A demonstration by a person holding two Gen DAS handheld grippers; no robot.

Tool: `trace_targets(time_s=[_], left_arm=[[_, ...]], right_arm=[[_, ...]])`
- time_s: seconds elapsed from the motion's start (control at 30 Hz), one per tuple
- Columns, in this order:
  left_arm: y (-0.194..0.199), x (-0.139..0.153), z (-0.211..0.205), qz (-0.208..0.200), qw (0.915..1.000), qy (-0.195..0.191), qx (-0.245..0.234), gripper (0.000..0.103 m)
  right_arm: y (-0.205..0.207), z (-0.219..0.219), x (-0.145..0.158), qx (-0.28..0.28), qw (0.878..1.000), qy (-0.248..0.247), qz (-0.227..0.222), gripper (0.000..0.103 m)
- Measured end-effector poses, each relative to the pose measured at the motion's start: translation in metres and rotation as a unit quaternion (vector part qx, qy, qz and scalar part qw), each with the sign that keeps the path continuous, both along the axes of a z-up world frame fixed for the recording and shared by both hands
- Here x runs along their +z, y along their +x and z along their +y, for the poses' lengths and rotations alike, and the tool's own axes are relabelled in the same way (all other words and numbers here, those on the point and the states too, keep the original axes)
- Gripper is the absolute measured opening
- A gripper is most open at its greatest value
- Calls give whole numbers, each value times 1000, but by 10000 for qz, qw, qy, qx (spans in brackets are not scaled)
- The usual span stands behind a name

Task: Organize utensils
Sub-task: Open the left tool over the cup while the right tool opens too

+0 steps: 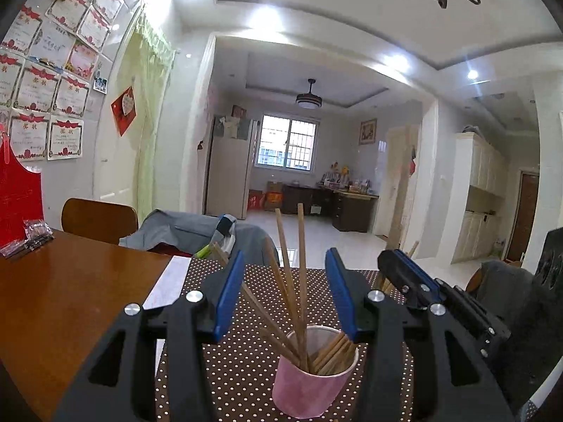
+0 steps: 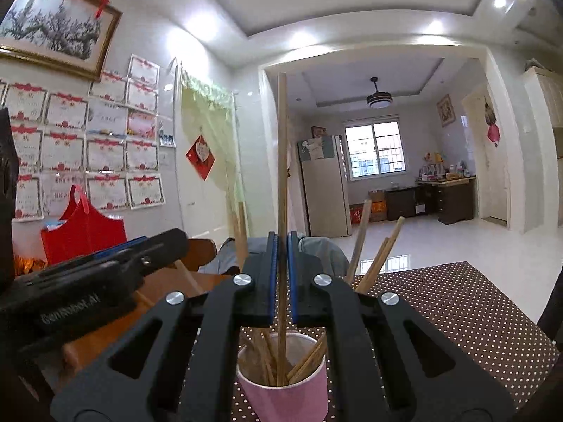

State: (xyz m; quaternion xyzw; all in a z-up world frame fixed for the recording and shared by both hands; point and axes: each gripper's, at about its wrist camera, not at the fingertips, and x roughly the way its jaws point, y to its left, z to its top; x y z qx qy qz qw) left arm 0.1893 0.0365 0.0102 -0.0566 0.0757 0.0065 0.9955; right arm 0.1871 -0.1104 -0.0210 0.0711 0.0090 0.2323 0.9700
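chopstick (image 2: 282,161) stands upright, pinched between the clamped pads of the right gripper (image 2: 282,267), lower tip inside the pink cup (image 2: 285,401) right beneath. left gripper (image 1: 285,292) half-spread, holding nothing, straddling the cup's leaning sticks (image 1: 299,281) on the dotted mat (image 1: 225,369).

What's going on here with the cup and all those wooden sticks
A person with a gripper in each hand is sorting chopsticks into a pink cup on the polka-dot mat. The right gripper is shut on one upright chopstick whose lower end is already in the cup. The left gripper is open above the cup, gripping nothing.
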Motion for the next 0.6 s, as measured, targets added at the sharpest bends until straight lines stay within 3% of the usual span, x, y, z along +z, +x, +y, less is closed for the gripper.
trace_targets(time_s=[0.6], left_arm=[[13,-14,-5,366,9993,107,49,48]], right_arm=[[20,6,-13,269,9952,-220,914,7]])
